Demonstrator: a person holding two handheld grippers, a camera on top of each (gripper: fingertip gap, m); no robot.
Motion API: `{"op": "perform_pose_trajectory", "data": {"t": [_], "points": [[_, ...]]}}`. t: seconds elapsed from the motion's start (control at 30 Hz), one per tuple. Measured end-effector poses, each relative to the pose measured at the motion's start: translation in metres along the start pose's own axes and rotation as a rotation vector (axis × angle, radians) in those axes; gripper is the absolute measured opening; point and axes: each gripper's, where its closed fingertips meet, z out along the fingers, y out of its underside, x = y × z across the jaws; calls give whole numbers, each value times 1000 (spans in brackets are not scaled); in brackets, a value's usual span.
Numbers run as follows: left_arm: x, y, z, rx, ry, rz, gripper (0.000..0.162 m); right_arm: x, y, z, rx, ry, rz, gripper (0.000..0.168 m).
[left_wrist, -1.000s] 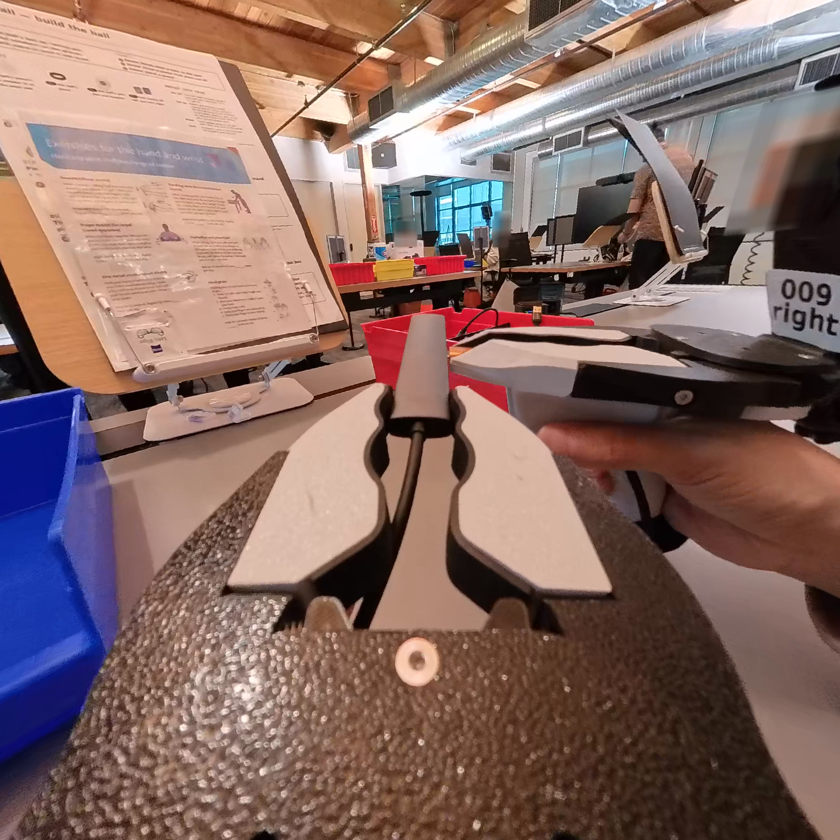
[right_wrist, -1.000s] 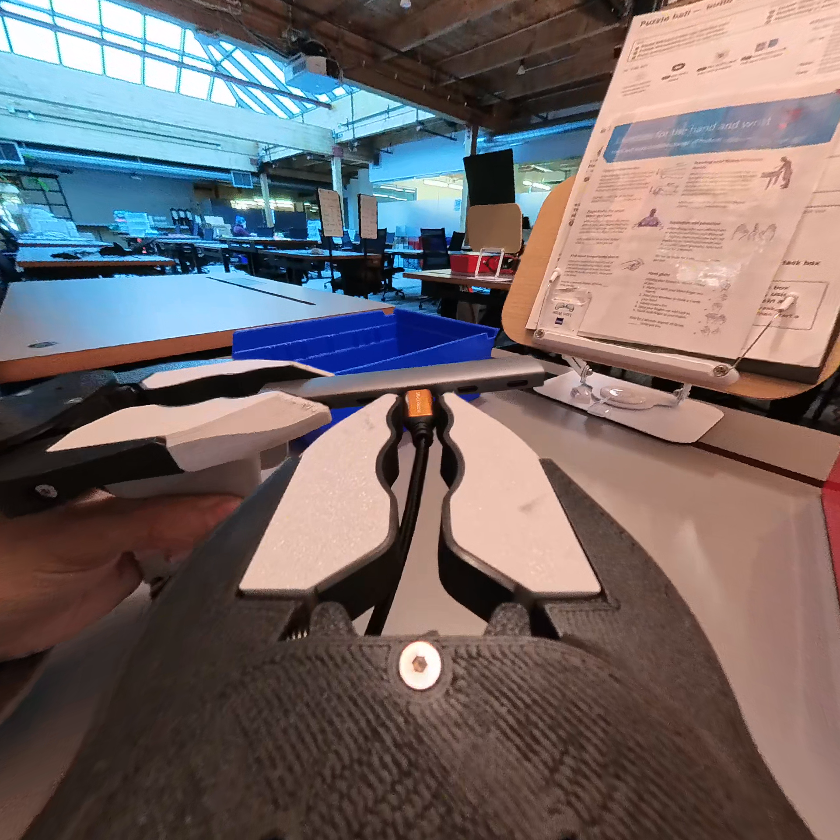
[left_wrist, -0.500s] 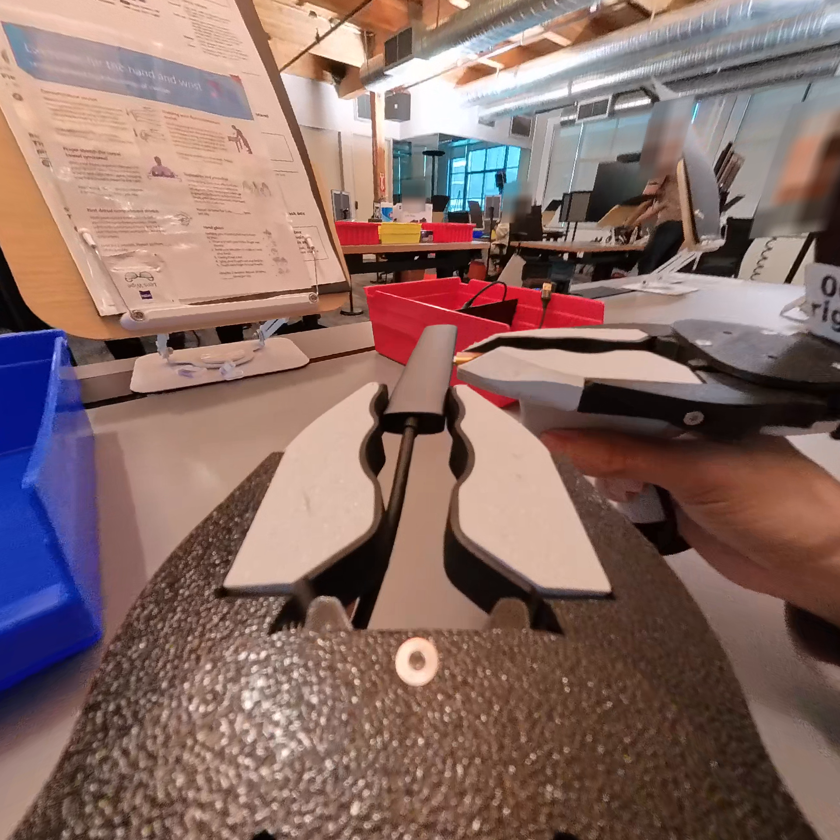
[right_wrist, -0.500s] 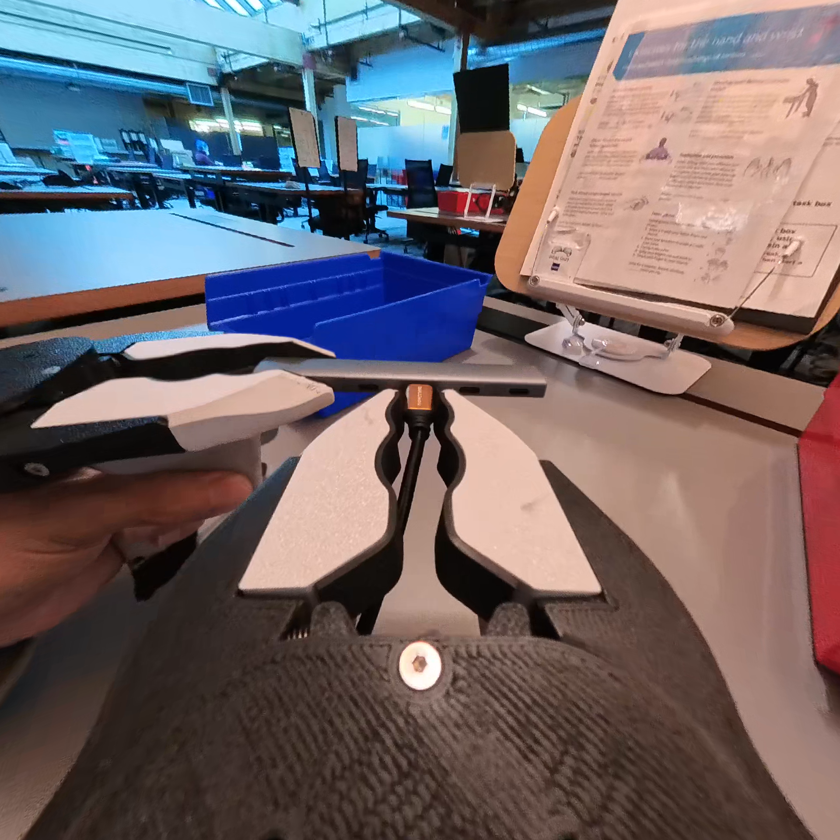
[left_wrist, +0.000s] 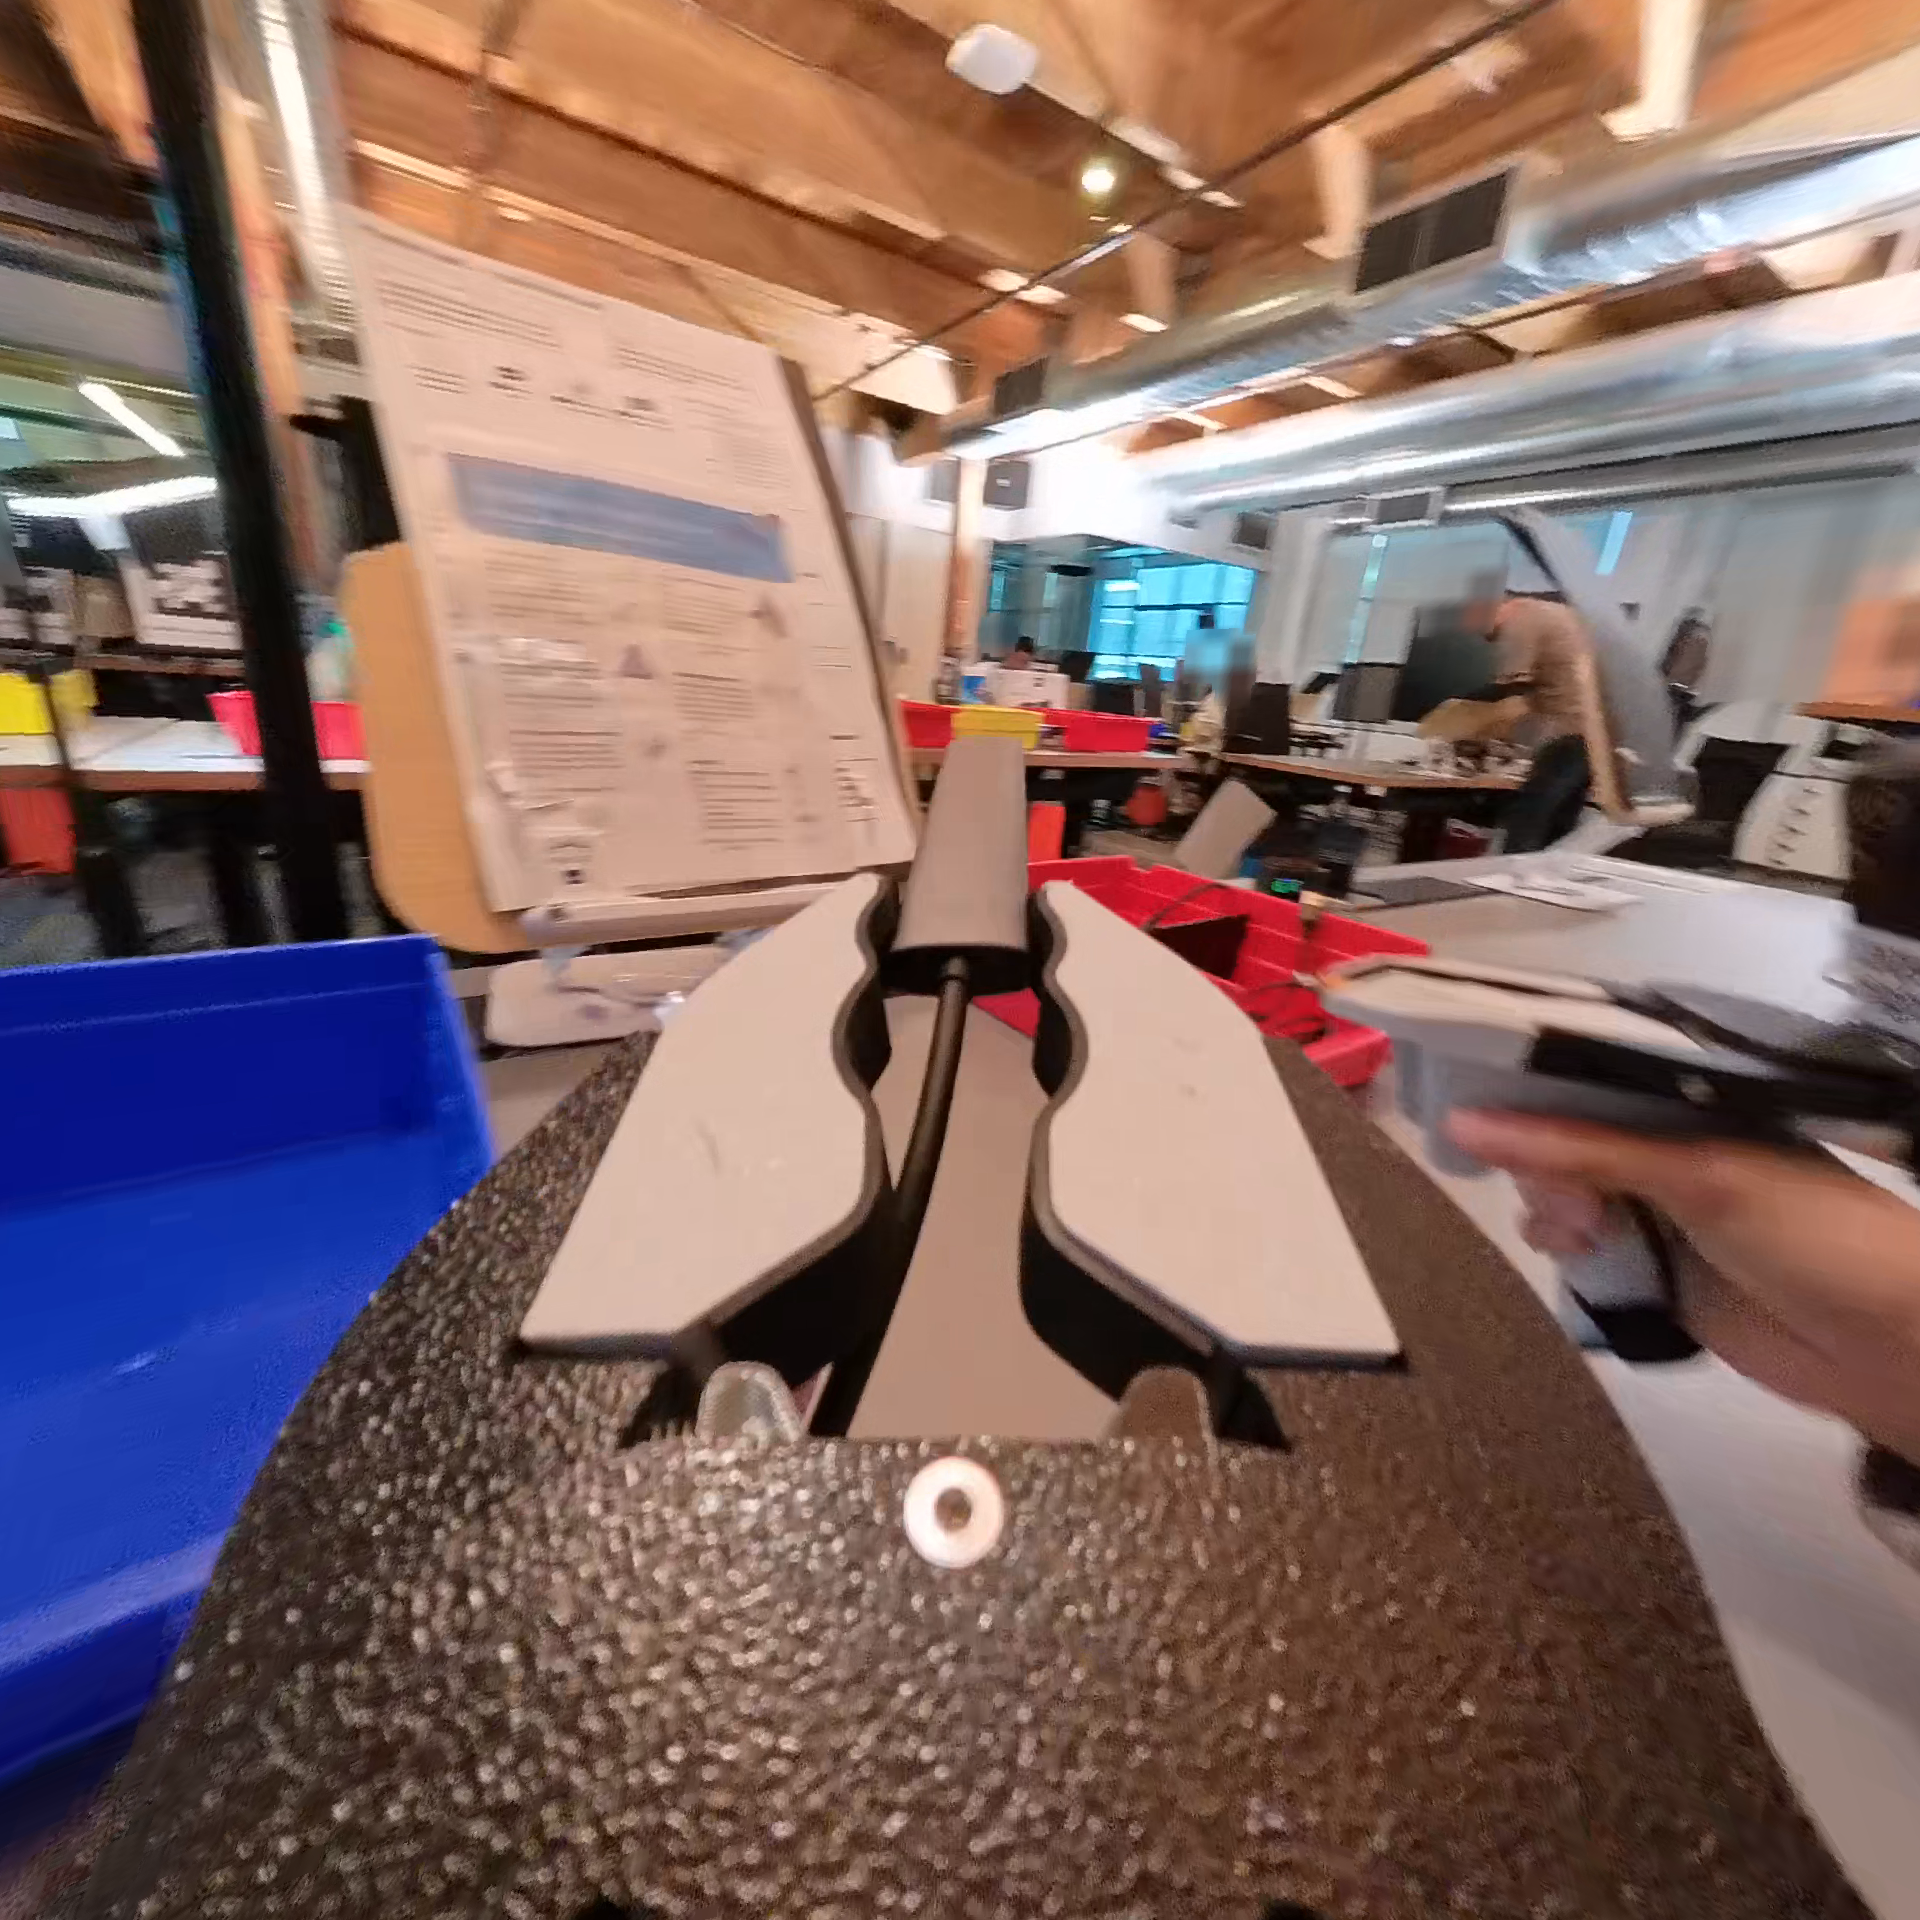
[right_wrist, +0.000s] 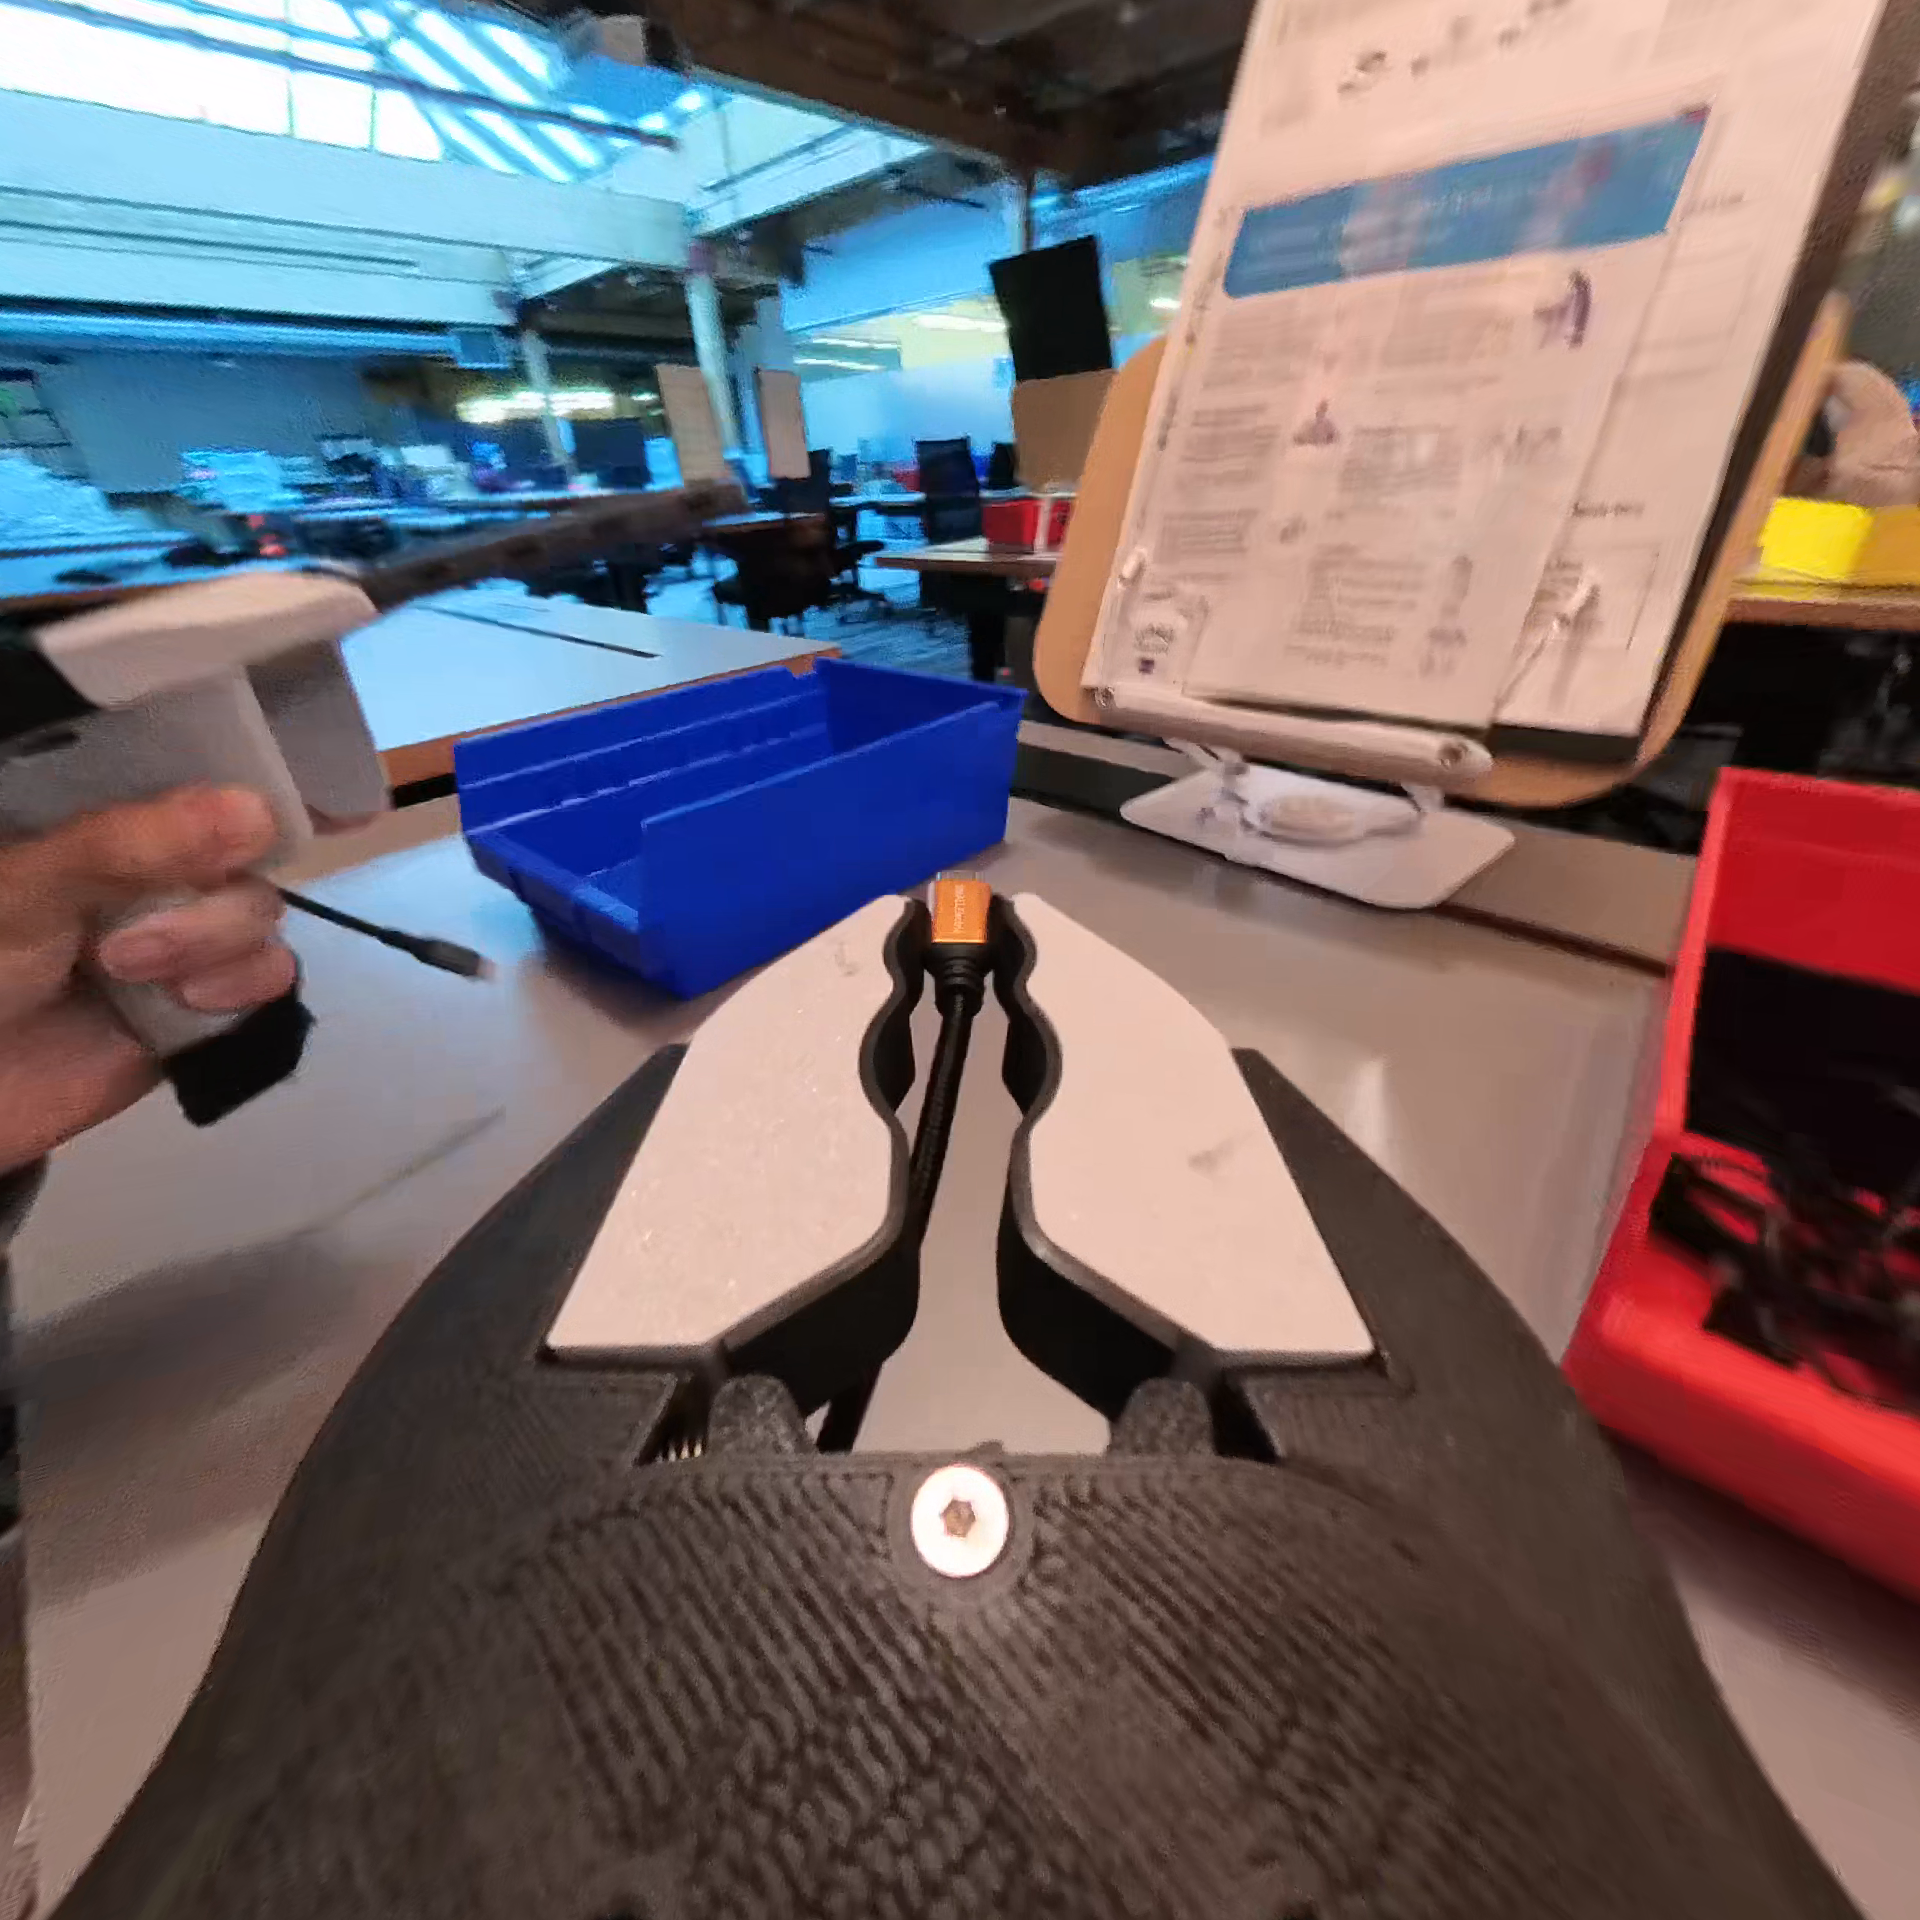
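Note:
My left gripper (left_wrist: 961, 914) is shut on a grey USB hub (left_wrist: 966, 852), which points forward; the hub's black cable (left_wrist: 930, 1112) runs back between the fingers. My right gripper (right_wrist: 961, 920) is shut on an orange-ended cable plug (right_wrist: 958, 914), its black cable (right_wrist: 935, 1091) trailing back between the fingers. The plug is free of the hub. The right gripper also shows at the right of the left wrist view (left_wrist: 1340, 987), held by a hand. The left gripper shows at the left of the right wrist view (right_wrist: 208, 644), the hub's cable end (right_wrist: 416, 945) hanging below it.
A blue bin (right_wrist: 748, 790) stands on the grey table (right_wrist: 1299, 997), also at the left of the left wrist view (left_wrist: 208, 1195). A red bin (right_wrist: 1787, 1143) with black cables sits to the right. A document stand (right_wrist: 1434, 416) with printed sheets stands behind. People work at far desks. Spacing between my two grippers at the tips: around 20 centimeters.
The orange plug was seated in the side of the hub; now the two grippers have pulled apart and the plug is out. Both views swung and blurred with the motion.

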Motion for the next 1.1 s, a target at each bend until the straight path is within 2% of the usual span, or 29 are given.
{"op": "perform_pose_trajectory", "data": {"t": [0.07, 0.17, 0.27, 0.4, 0.47, 0.6, 0.67, 0.77, 0.83, 0.9, 0.93, 1.0, 1.1], "points": [[15, 9, 4, -25, 60, 48, 23, 13, -29, -3, 34, -34, -54, 13], [17, 19, 6, -51, 96, 82, 23, 58, -78, -12, 88, 5, -188, 13], [15, 19, 6, -53, 108, 49, 23, 115, -122, -15, 137, 69, -223, 13], [15, 19, 6, -48, 131, 49, 23, 175, -161, -9, 197, 192, -278, 13], [13, 21, 6, -56, 138, 42, 23, 194, -165, 2, 183, 223, -352, 13], [11, 27, 6, -67, 149, 29, 23, 225, -124, 31, 58, 293, -453, 13], [10, 30, 7, -76, 148, 36, 23, 221, -90, 47, -12, 251, -458, 13], [10, 35, 7, -84, 160, 22, 23, 227, -39, 59, -127, 275, -526, 13], [9, 39, 7, -93, 160, 16, 23, 234, 2, 64, -277, 249, -484, 13], [10, 43, 8, -108, 163, 19, 23, 240, 27, 61, -387, 235, -543, 13], [10, 44, 8, -109, 164, 18, 23, 240, 37, 60, -437, 211, -546, 17], [11, 46, 9, -114, 177, 13, 23, 237, 56, 52, -573, 140, -493, 36], [10, 51, 10, -127, 179, 6, 23, 241, 47, 40, -618, 147, -379, 65]]}}
